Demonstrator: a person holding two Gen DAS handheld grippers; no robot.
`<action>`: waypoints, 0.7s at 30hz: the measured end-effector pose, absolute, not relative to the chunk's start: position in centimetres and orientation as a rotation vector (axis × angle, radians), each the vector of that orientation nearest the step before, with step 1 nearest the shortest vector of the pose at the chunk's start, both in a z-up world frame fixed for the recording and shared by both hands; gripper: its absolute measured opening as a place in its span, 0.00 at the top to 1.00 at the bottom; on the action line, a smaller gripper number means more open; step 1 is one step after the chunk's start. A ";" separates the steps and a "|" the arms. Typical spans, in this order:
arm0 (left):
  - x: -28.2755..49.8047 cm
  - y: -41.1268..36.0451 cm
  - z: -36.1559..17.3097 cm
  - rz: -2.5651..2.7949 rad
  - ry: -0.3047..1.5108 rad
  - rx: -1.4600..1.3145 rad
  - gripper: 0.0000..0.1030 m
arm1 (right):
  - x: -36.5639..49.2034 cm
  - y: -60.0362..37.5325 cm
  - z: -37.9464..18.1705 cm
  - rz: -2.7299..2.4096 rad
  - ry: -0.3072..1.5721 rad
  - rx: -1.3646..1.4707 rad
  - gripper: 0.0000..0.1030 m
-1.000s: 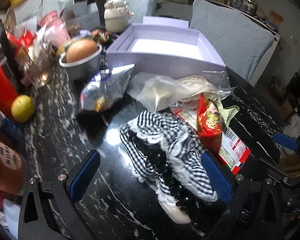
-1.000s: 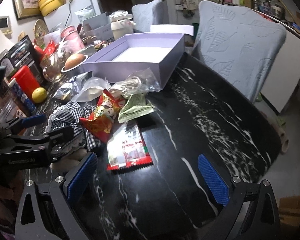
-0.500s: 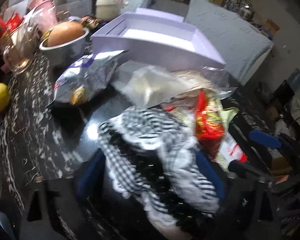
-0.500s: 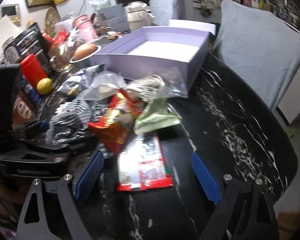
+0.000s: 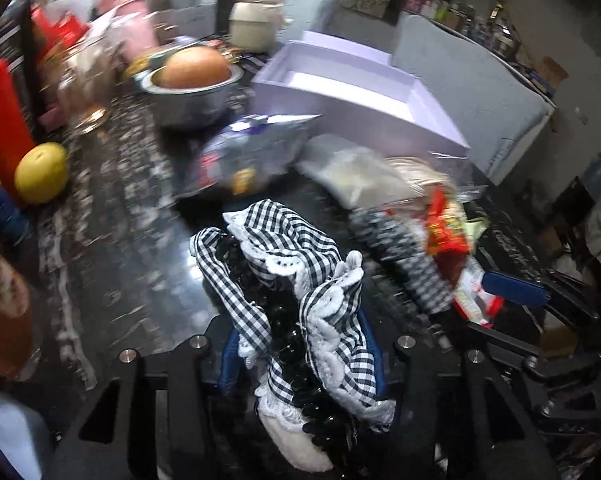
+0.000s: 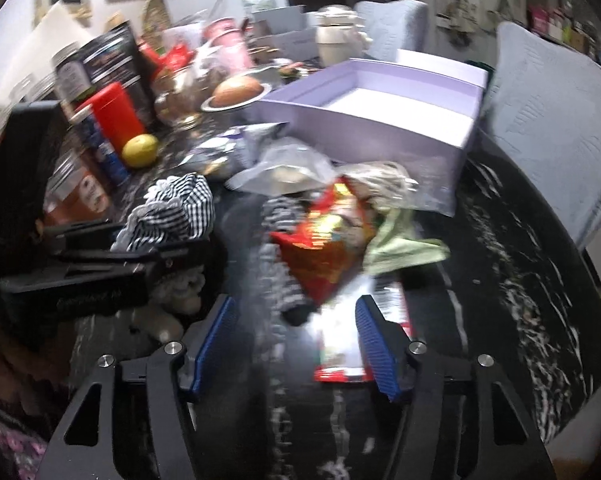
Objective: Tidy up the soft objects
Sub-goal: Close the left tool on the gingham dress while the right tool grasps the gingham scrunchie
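Left gripper (image 5: 300, 356) is closing on the gingham cloth (image 5: 296, 280) mid-table, pads already pinching its bunched folds. Right gripper (image 6: 290, 336) is closing too, jaws apart around a striped piece (image 6: 280, 240). Next, probably: lift toward the lilac box (image 5: 364, 96) at the far edge.

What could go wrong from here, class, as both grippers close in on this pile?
1. The checked cloth trails into the snack pile, so lifting it may drag the red snack bag along.
2. The right gripper, closing, straddles cloth strip and flat packet; it might pinch both.
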State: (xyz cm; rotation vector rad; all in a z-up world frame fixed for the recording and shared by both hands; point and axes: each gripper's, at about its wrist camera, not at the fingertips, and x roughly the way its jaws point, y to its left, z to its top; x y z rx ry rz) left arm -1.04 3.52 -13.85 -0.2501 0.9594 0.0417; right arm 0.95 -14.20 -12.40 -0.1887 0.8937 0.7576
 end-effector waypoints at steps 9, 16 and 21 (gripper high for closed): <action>-2.3 5.9 -14.0 0.069 0.949 -0.293 0.53 | 1.8 -10.9 -12.9 0.837 0.881 -0.160 0.41; -1.8 6.7 -14.0 0.072 0.952 -0.302 0.53 | 3.3 -9.9 -12.7 0.761 0.843 -0.191 0.41; -1.4 7.1 -14.2 0.064 0.955 -0.316 0.53 | 4.7 -8.9 -13.9 0.768 0.900 -0.203 0.45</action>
